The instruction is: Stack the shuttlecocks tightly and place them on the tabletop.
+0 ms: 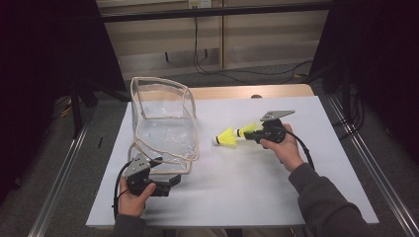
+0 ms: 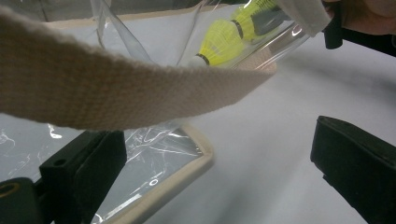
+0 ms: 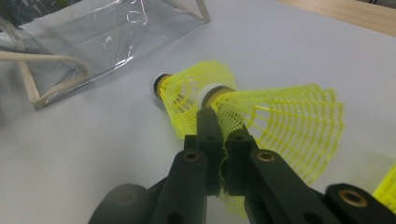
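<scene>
High view: right gripper [image 1: 253, 134], held level and aimed left, is clamped on the yellow shuttlecocks [image 1: 232, 136], stacked along the table with corks pointing left toward the clear bag [image 1: 163, 123].

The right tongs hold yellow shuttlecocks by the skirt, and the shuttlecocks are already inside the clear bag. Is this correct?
Not quite. The right tongs do grip the yellow shuttlecocks by the skirt, but those are outside the clear bag, beside it above the white table. The high view shows this.
</scene>
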Demonstrator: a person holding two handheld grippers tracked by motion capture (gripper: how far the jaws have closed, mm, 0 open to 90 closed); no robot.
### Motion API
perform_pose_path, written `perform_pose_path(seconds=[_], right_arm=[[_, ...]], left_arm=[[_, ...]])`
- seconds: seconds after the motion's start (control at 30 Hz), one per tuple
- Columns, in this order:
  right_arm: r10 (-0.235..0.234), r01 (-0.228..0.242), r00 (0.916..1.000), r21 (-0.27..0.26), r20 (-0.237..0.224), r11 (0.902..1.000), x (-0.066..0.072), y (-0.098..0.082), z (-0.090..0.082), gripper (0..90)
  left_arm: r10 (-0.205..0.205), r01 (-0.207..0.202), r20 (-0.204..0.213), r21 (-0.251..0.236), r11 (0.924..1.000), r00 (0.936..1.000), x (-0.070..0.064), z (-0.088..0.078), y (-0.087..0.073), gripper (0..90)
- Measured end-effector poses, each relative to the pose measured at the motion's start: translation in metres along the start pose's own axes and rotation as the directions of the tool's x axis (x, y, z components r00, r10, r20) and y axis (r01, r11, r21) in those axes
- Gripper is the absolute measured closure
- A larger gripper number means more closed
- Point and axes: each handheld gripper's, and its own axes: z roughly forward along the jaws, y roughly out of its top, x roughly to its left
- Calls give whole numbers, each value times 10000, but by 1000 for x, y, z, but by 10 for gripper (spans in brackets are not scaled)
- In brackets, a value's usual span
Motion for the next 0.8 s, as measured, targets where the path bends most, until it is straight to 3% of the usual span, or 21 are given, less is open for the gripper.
perform_pose_path(seconds=[0.8], right_arm=[[-18, 19, 9999, 59, -151, 10000, 4, -2, 9, 879]], left_arm=[[-16, 16, -3, 13, 10000, 10000, 0, 0, 0, 36]])
